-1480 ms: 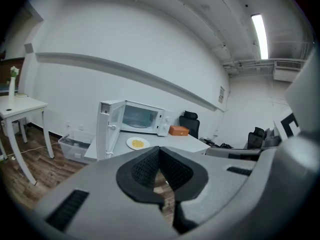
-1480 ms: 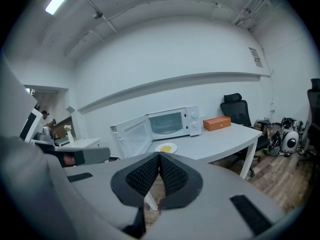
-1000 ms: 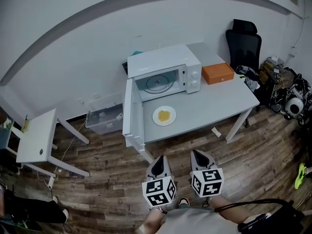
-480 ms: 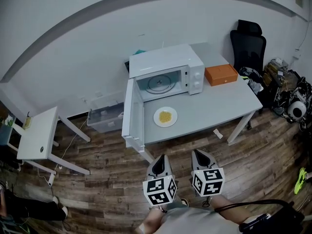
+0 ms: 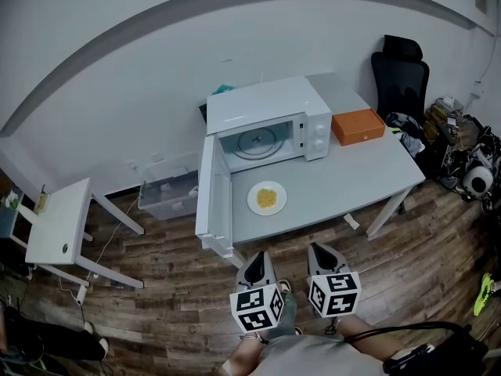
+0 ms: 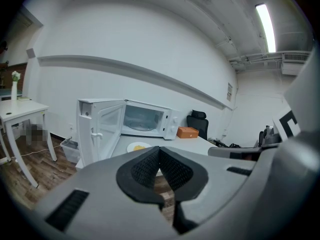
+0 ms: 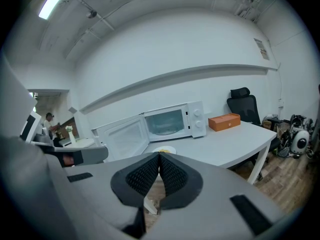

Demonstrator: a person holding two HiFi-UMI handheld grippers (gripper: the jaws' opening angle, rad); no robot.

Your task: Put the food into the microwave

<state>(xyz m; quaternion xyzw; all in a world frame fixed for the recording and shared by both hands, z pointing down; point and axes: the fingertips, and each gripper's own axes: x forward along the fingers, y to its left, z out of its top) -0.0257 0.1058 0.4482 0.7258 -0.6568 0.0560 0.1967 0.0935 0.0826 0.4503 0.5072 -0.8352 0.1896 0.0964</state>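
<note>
Food (image 5: pixel 267 198), a small yellow heap, lies on a white plate (image 5: pixel 254 200) on the grey bench (image 5: pixel 352 171), just in front of the microwave (image 5: pixel 266 104) and apart from it. The microwave's door (image 5: pixel 213 202) stands wide open, swung out to the left so that it reaches along the bench's left end and past the front edge. Inside the open cavity the glass turntable (image 5: pixel 254 141) is bare. Nothing stands between the plate and the opening.

To the right of the microwave, near its control side, sits an orange box (image 5: pixel 358 126). A black office chair (image 5: pixel 399 77) stands at the bench's far right corner, with a heap of bags and gear (image 5: pixel 462 155) on the floor beside it. A clear plastic bin (image 5: pixel 168 194) sits on the floor to the left of the open door, and a small white side table (image 5: pixel 59 219) stands farther left. A small white scrap (image 5: pixel 350 222) lies on the wooden floor (image 5: pixel 172 288) near the bench's front leg.

The left tool (image 5: pixel 258 255) and the right tool (image 5: pixel 315 246) are side by side over the floor, short of the bench's front edge and well apart from the plate. Each tool has its jaws pressed together on nothing. The left one points roughly at the lower corner of the open door.
</note>
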